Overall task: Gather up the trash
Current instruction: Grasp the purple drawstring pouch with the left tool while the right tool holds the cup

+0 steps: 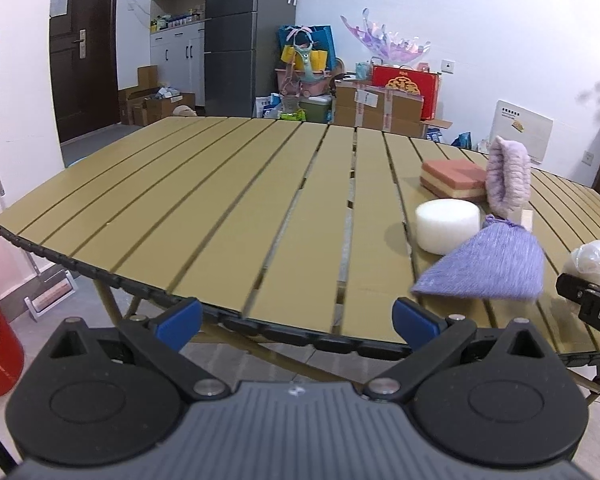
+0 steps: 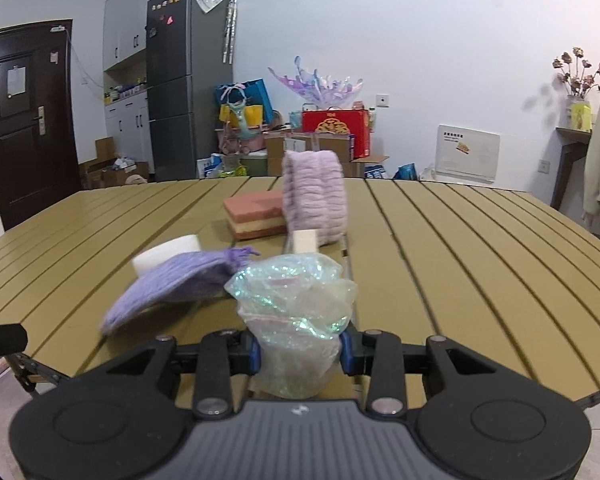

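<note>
- Over the near edge of the slatted table [image 1: 228, 200], your left gripper [image 1: 296, 322] points slightly downward, jaws spread wide, nothing between the blue pads [image 1: 180, 320].
- Your right gripper [image 2: 299, 350] sits just above the table's near edge, tilted a little down, jaws pinched partway in on a crumpled iridescent plastic bag [image 2: 296, 308]; the bag bulges up above the pads and hangs below them.
- From the left view, that bag shows at the far right edge, with the right gripper's black finger under it, printed "DAS", rest cut off.
- Beside the bag on its left: one purple knitted pouch [image 2: 172, 288], blurred, drawstring end toward the bag; whether it touches the table you cannot tell.
- Behind the pouch: one white foam disc [image 1: 447, 226] flat on the table.
- Further back: one pink-and-cream sponge block [image 2: 256, 214], one fluffy lilac cloth [image 2: 314, 200] standing upright just beside it, one small pale wooden block [image 2: 305, 241] at the cloth's foot.
- Count on the table: five items plus the held bag.
- Background writing: red box [image 2: 334, 128] with gold emblem, white board with print, both too small to read.
</note>
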A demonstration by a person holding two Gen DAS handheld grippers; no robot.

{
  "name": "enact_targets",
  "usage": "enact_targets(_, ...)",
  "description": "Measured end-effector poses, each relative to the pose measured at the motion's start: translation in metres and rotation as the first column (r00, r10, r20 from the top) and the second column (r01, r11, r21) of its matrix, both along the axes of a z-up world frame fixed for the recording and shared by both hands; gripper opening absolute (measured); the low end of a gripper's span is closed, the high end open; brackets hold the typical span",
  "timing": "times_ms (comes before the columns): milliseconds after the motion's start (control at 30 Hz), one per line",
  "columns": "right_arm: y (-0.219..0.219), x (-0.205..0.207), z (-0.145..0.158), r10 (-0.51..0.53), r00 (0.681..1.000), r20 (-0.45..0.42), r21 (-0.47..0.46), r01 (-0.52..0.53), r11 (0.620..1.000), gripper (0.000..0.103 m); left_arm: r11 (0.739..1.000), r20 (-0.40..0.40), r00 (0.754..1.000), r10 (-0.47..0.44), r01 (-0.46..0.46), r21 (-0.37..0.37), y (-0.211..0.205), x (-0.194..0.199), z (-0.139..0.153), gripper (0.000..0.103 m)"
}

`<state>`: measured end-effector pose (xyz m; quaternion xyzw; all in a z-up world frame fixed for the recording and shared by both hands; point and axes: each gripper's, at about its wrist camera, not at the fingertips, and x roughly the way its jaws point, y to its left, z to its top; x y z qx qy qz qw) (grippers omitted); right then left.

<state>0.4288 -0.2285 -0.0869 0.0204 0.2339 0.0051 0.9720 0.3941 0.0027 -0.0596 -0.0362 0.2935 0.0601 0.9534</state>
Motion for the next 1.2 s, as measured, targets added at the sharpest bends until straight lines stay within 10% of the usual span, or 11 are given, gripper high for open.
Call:
enact_targets(700,-0.051,-0.007,-0.001,-0.058,0.998,-0.003,0.071,0.058,0.996,0.034,0.985,0.021,0.985,-0.172,0.172,0.012,-0.076,0.007,-0.004,0.103)
enact_targets(1200,-0.089,-0.014,-0.001,-0.088,0.995,0.04,0.128,0.083,0.988,0.034,0.969,-0.075,0.971,-0.227,0.232,0.081,-0.148,0.083,-0.017,0.103)
